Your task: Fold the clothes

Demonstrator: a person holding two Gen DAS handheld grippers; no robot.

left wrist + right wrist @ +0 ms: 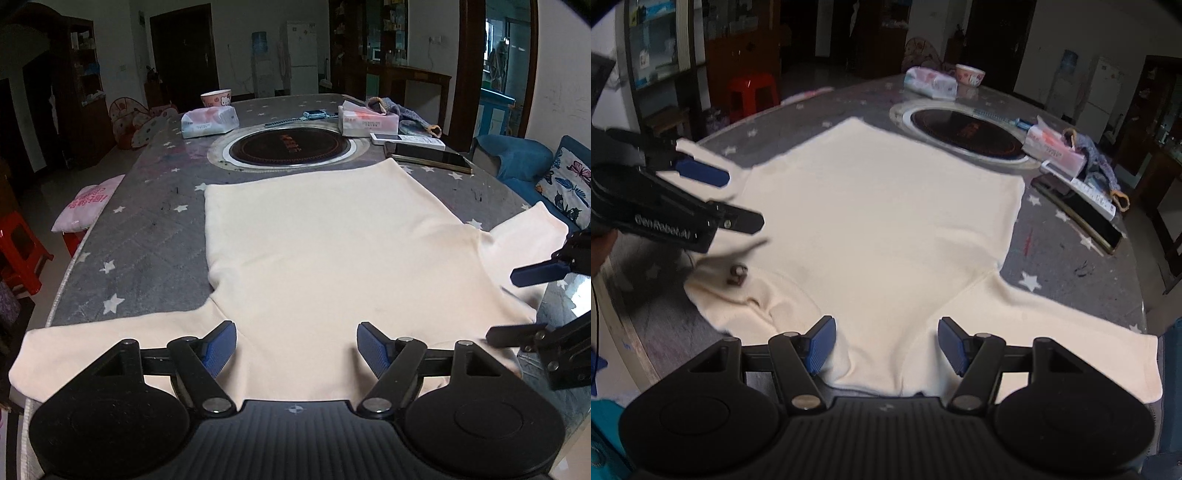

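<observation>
While cream shirt (325,236) lay flat on bench (147,229), ready for folding, left gripper (296,345) hovered released over near hem at 6 o'clock; right gripper (886,343) likewise released above collar end, grasping nothing.

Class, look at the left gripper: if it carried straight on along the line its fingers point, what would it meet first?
Most likely the cream shirt lying flat on the table: the open left gripper points down at it, with nothing between. How high it hovers is unclear.
</observation>
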